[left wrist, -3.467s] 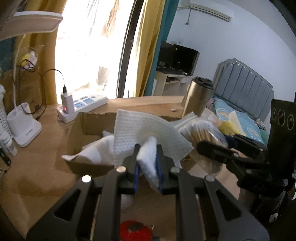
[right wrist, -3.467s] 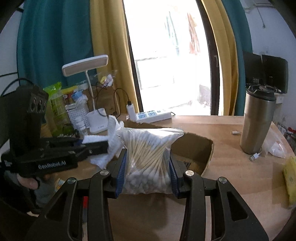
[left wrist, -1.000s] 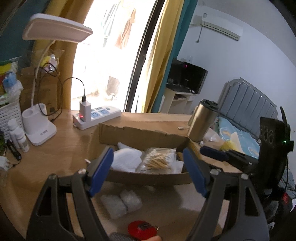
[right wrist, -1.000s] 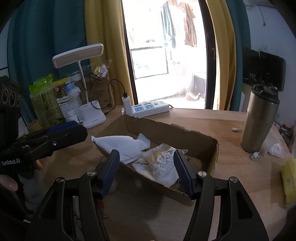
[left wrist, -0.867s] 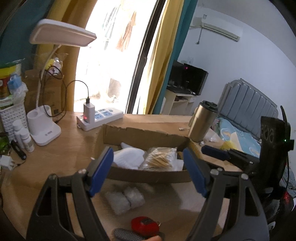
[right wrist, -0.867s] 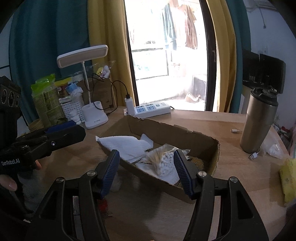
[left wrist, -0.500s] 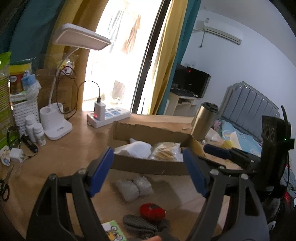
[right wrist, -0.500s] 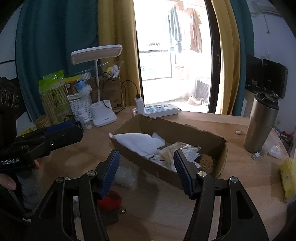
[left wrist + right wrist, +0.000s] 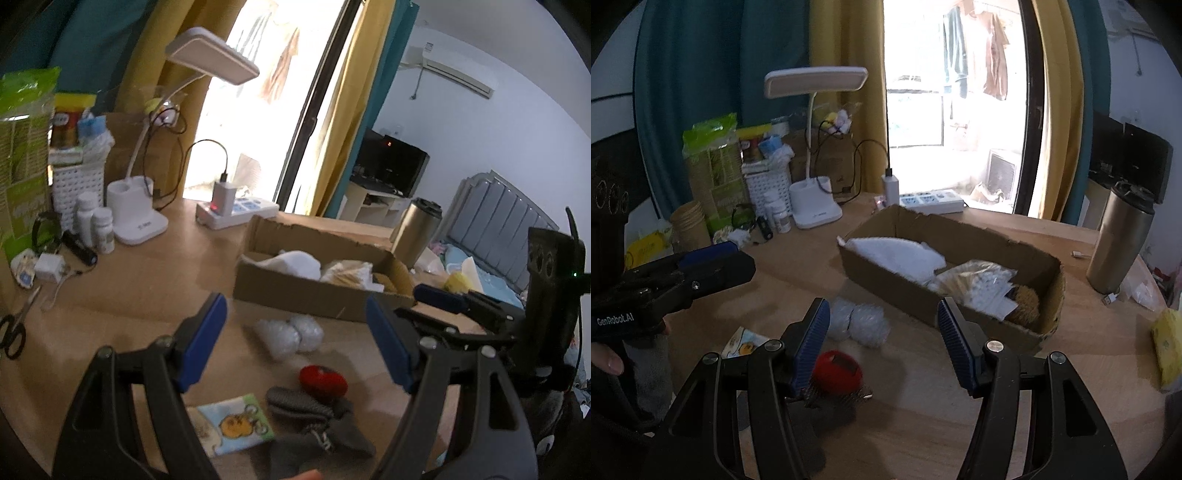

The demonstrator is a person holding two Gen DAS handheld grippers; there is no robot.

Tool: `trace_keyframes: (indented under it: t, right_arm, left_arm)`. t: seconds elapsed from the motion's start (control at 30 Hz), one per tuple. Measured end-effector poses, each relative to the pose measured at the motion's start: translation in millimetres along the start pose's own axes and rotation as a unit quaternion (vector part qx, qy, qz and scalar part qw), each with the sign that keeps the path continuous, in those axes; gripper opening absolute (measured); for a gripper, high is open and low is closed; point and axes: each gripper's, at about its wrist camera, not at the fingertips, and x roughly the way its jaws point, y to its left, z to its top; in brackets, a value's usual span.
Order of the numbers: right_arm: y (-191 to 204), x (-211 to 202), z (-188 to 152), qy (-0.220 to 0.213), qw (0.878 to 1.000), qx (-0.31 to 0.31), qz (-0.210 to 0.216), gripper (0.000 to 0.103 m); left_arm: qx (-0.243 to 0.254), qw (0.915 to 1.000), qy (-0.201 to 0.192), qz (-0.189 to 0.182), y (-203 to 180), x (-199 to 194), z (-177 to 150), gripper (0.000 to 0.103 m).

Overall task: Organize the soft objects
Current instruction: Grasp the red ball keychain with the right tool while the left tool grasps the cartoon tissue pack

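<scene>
Both our grippers hang empty, the left gripper (image 9: 295,332) wide, the right gripper (image 9: 882,339) parted; cardboard box (image 9: 905,288) half filled, so white bundles (image 9: 858,325) on the surface (image 9: 1052,398) likely follow.

One cardboard box (image 9: 960,266) is seen on the desk (image 9: 960,424). Inside the box, one white cloth (image 9: 897,254), one bag of cotton swabs (image 9: 979,284) and one brown scrubby thing (image 9: 1027,302) are counted. In front of the box, two white fluffy balls (image 9: 858,325) are seen side by side. One red round thing (image 9: 836,373) is seen, and one little cloth with a cartoon picture (image 9: 232,421). One grey sock (image 9: 310,417) can be made out, though it is blurry. One lamp (image 9: 816,147), one power strip (image 9: 931,201), one metal cup (image 9: 1119,240), two small white bottles (image 9: 94,225) and one pair of scissors (image 9: 14,328) are counted. Two hand-held grippers are seen, the left hand-held gripper (image 9: 295,347) and the right hand-held gripper (image 9: 882,343).
</scene>
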Motion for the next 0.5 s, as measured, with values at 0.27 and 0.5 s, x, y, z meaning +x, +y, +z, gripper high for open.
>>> trace_keyframes:
  t: [0.27, 0.5]
  right_arm:
    - [22, 7, -13, 0.012, 1.000, -0.002, 0.009, 0.064]
    - [36, 16, -25, 0.027, 1.000, -0.008, 0.014, 0.064]
  left_arm:
    - [-0.004, 1.0000, 0.006, 0.006, 16, -15, -20, 0.079]
    - [-0.006, 0.9998, 0.017, 0.013, 27, -20, -38, 0.079]
